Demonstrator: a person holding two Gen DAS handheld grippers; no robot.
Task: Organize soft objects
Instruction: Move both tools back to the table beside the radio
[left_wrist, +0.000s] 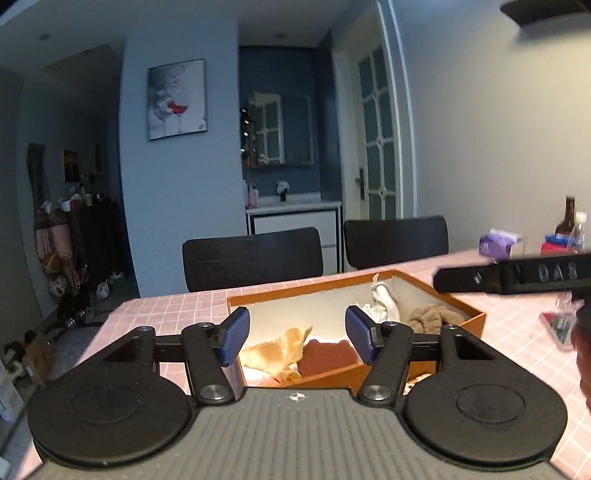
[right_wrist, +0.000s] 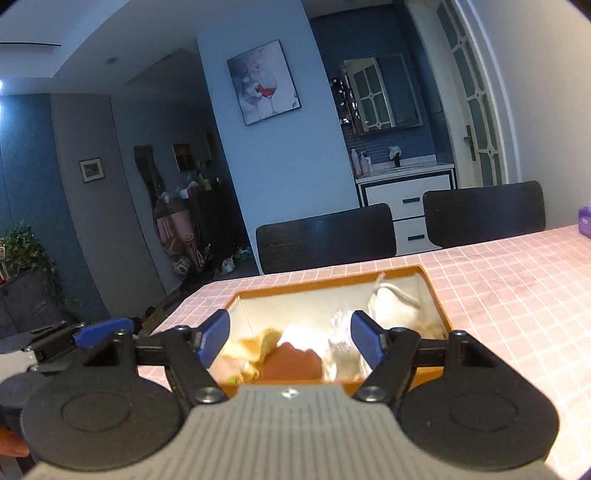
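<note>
The left tool (left_wrist: 297, 341) hangs above the near end of the orange box (left_wrist: 458, 306), its blue pads spread wide with nothing between them. The right tool (right_wrist: 288, 339) is likewise spread wide and empty, poised over the same near end of the box (right_wrist: 437, 302).

The box sits on the pink gridded surface (left_wrist: 177, 306), near its left edge, with its long side running away from the cameras toward the far edge. Inside, at the near end, a pale yellow cloth (left_wrist: 275, 349) lies crumpled against a rust-brown cloth (left_wrist: 327, 356); the two touch. Farther in, a white drawstring pouch (left_wrist: 382, 301) rests against the right wall, and a tan fluffy cloth (left_wrist: 430, 317) lies just beside it, toward the near right corner. In the right wrist view a clear crinkled plastic piece (right_wrist: 341, 341) lies between the brown cloth (right_wrist: 291, 363) and the pouch (right_wrist: 388, 304).

Along the far edge of the surface stand two black chairs (left_wrist: 253, 260). At the far right corner are a purple tissue pack (left_wrist: 496, 245) and a dark bottle (left_wrist: 567, 221).
</note>
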